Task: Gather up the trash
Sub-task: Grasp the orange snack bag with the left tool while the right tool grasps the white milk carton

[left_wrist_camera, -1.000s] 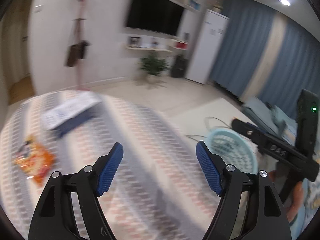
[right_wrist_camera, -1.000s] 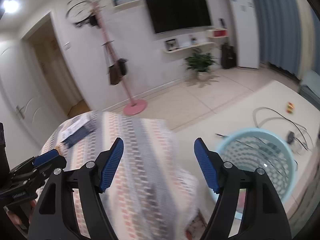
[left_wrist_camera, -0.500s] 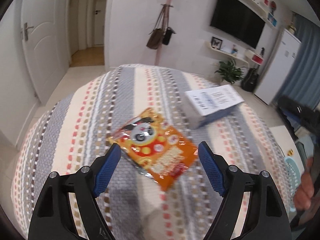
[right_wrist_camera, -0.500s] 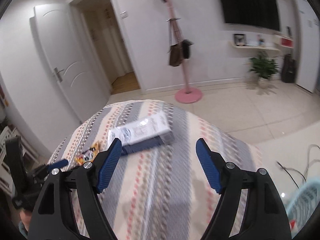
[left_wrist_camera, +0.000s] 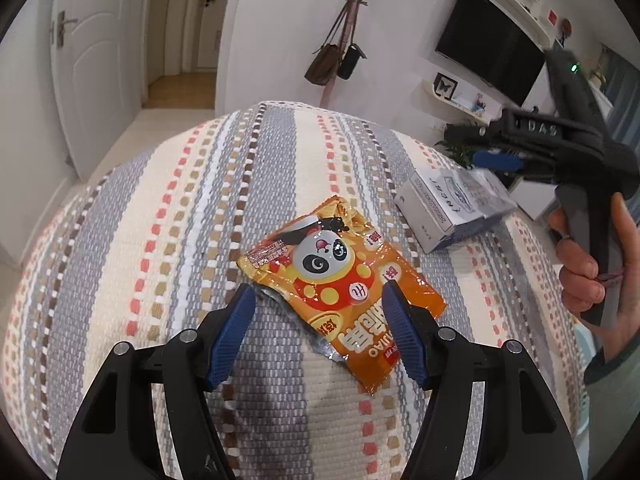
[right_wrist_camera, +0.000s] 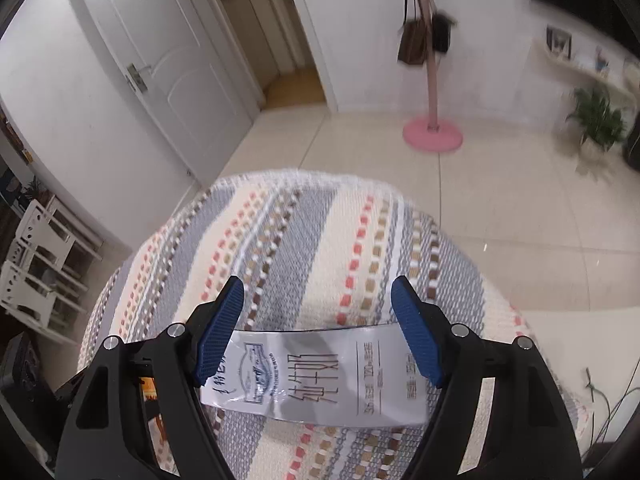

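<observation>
- The left gripper [left_wrist_camera: 318, 294] pointed down at the striped cloth [left_wrist_camera: 160, 240], its jaws closing around the near part of the orange snack wrapper [left_wrist_camera: 340, 280]; the blue pads flanked the wrapper's edges but did not yet press on it.
- The orange snack wrapper lay flat on the cloth, a panda face printed on it, its near corner between the left gripper's fingers and its crumpled end pointing away from the camera.
- The right gripper [right_wrist_camera: 318, 300] hovered over the white tissue pack [right_wrist_camera: 320, 376] with its jaws standing wide; the pack lay crosswise between and under the two blue pads, and nothing was gripped.
- In the left wrist view the white tissue pack [left_wrist_camera: 452, 208] sat on the cloth near the wrapper, to its right and a little farther back, apart from it.
- In the same view the right gripper [left_wrist_camera: 496, 160] showed from the side above the pack, held by the person's hand [left_wrist_camera: 588, 264] at the right edge.
- At the lower left of the right wrist view a sliver of orange showed behind the gripper's own frame.
- Beyond the cloth-covered surface lay a pale tiled floor [right_wrist_camera: 500, 208].
- A pink coat stand [right_wrist_camera: 432, 120] stood on the floor with two dark bags hanging from it.
- A potted plant [right_wrist_camera: 596, 120] stood near the wall at the right.
- Farthest back were a white door [right_wrist_camera: 160, 72], an open doorway and a dark television [left_wrist_camera: 492, 52] on the wall.
</observation>
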Demonstrator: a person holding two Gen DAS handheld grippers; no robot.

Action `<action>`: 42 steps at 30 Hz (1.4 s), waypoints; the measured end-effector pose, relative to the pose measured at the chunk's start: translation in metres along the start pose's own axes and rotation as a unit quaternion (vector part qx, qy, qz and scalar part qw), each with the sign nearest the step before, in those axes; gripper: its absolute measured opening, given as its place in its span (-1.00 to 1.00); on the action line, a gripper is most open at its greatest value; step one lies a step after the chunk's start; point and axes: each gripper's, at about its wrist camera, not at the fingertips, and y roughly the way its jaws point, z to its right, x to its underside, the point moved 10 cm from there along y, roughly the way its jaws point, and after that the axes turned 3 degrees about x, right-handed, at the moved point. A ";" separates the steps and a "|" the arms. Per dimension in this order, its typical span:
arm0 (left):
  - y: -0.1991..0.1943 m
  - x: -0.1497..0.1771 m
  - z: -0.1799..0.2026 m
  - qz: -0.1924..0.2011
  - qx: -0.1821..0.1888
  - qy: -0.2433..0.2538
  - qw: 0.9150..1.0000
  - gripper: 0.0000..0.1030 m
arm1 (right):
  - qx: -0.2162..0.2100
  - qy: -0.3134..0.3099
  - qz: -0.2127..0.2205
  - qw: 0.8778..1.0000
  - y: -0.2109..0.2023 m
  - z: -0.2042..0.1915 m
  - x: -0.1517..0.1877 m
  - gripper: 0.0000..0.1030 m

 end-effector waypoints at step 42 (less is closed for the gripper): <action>0.039 0.001 0.034 -0.078 -0.092 0.098 0.988 0.48 | 0.095 -0.009 0.062 0.994 -0.120 0.016 0.170 -0.02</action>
